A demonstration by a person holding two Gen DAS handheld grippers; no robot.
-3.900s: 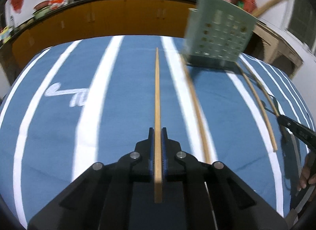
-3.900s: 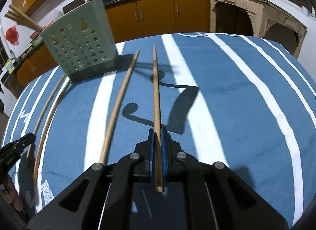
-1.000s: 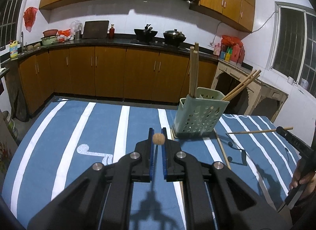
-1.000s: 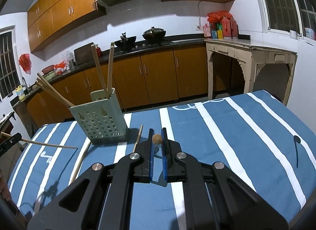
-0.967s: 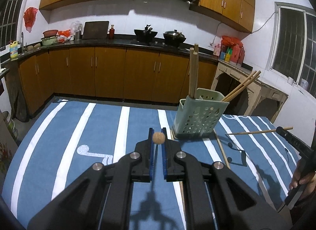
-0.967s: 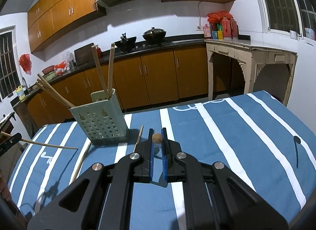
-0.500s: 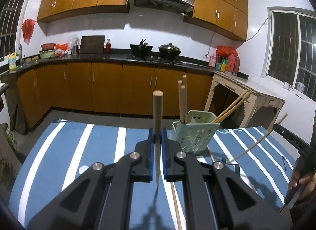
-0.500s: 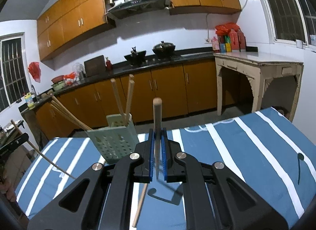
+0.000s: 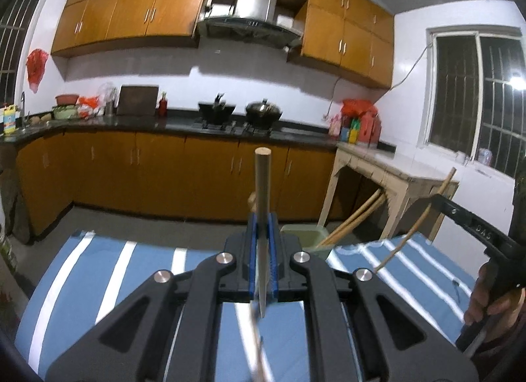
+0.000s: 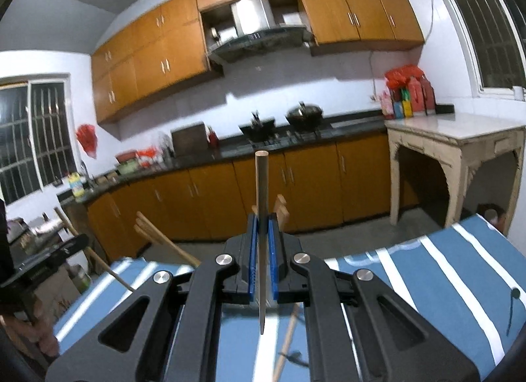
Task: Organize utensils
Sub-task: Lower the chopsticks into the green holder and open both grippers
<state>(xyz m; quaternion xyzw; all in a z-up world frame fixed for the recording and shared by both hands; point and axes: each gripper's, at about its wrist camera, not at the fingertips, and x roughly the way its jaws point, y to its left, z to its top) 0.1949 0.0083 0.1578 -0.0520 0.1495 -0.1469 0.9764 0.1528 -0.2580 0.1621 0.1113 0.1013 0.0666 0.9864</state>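
Observation:
My left gripper (image 9: 262, 222) is shut on a wooden chopstick (image 9: 262, 185) that stands upright between its blue pads. Behind its fingers peeks the pale green holder (image 9: 309, 239), with several chopsticks (image 9: 353, 219) leaning out to the right. My right gripper (image 10: 262, 222) is likewise shut on an upright chopstick (image 10: 261, 185). In the right wrist view the holder is hidden behind the fingers; only its chopsticks (image 10: 164, 239) stick out. Each view shows the other gripper at its edge: the right gripper (image 9: 440, 200) and the left gripper (image 10: 82, 240), each with its stick.
The table (image 9: 98, 270) wears a blue cloth with white stripes. A loose chopstick (image 10: 285, 346) lies on it below my right gripper. A hand (image 9: 486, 300) holds the right gripper's handle. Orange kitchen cabinets (image 9: 164, 178) and a pale side table (image 10: 460, 139) stand beyond.
Both grippers have risen and tipped up. The chopsticks, seen end-on a second ago, now stand upright in the pads. The table and holder have sunk low in both views.

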